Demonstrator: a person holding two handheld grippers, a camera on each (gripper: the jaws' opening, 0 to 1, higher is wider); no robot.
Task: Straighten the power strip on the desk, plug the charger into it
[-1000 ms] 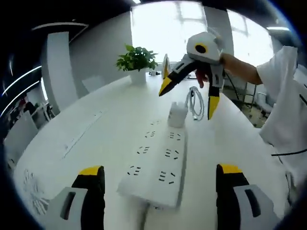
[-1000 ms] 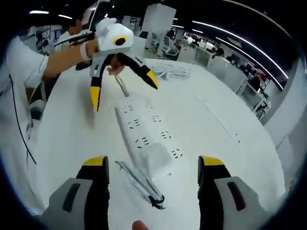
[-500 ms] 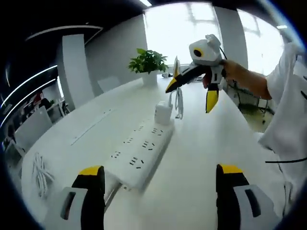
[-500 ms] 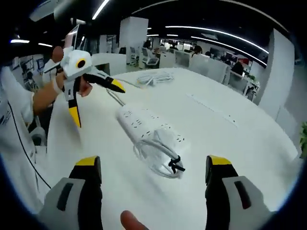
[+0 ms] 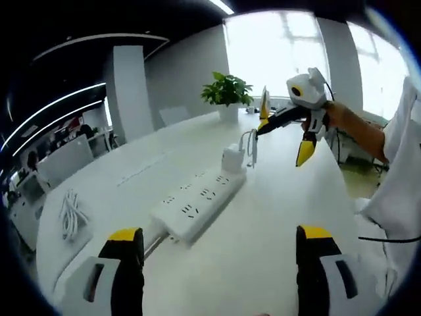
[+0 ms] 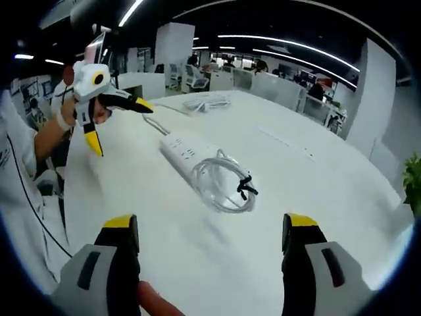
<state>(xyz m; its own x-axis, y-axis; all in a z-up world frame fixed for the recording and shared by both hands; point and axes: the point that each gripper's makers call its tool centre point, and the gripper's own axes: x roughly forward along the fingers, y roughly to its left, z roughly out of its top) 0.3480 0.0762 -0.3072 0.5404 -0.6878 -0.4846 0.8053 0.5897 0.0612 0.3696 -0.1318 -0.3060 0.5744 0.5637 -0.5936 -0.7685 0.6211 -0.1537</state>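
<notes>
A white power strip [image 5: 197, 204] lies on the white desk [image 5: 276, 217], running away from me. At its far end stands a white charger [image 5: 233, 159], with its coiled white cable [image 5: 252, 146] just behind it. My left gripper [image 5: 220, 233] is open, held back from the strip's near end with nothing between its jaws. My right gripper [image 5: 284, 141] hovers open above the desk, to the right of the charger. In the right gripper view the cable coil [image 6: 223, 185] lies over the strip's [image 6: 184, 149] near end. My right gripper [image 6: 210, 221] is open and the left gripper [image 6: 120, 126] hangs open at far left.
A potted plant [image 5: 227, 92] stands at the desk's far end. A bundle of white cables [image 5: 69, 214] lies near the left edge, and shows as the cable bundle [image 6: 207, 102] beyond the strip. A person's white sleeve [image 5: 401, 191] is at the right.
Both cameras have drawn back from the strip, so it looks smaller and farther off. Both grippers stayed open. The strip and charger have not visibly moved.
</notes>
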